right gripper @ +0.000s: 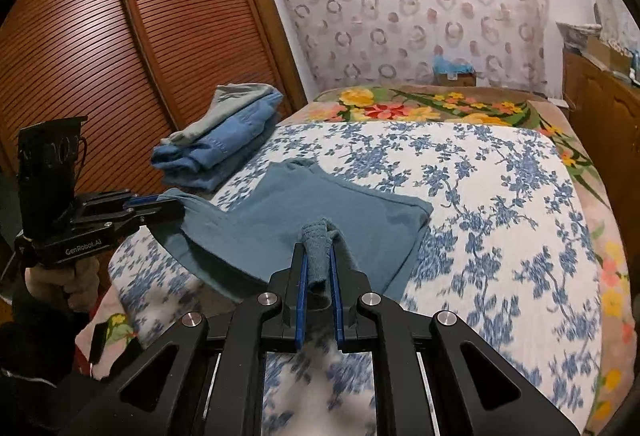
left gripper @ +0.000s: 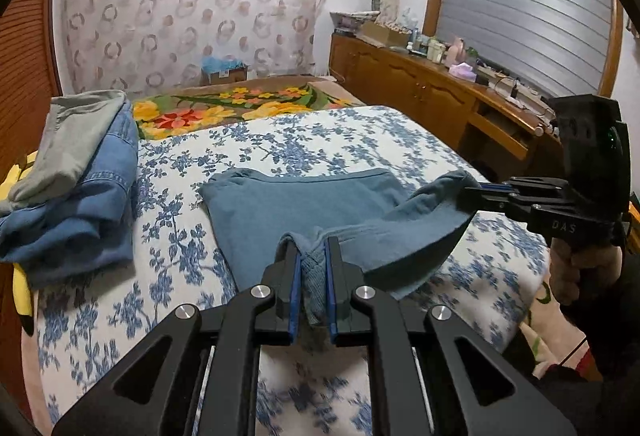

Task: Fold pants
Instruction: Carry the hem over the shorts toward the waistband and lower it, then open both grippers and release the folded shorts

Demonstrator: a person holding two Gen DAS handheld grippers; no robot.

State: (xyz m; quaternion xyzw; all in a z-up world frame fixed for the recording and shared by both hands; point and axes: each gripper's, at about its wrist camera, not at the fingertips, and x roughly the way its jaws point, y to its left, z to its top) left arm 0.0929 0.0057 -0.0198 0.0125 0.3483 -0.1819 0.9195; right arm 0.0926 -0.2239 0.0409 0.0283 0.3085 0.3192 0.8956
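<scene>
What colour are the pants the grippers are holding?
The pants are a plain dusty blue-teal, seen best in the right wrist view.

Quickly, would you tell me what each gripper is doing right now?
Left gripper: shut on the blue pants.
Right gripper: shut on the same pants.

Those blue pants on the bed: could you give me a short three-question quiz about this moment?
1. True or false: both the left gripper and the right gripper are shut on the blue pants.
2. What lies beside the pants, toward the wardrobe? A) folded clothes pile B) a pillow C) a suitcase
3. Fill in: the bedspread has a blue ____ print.

Key: 1 true; 2 A; 3 floral.
</scene>
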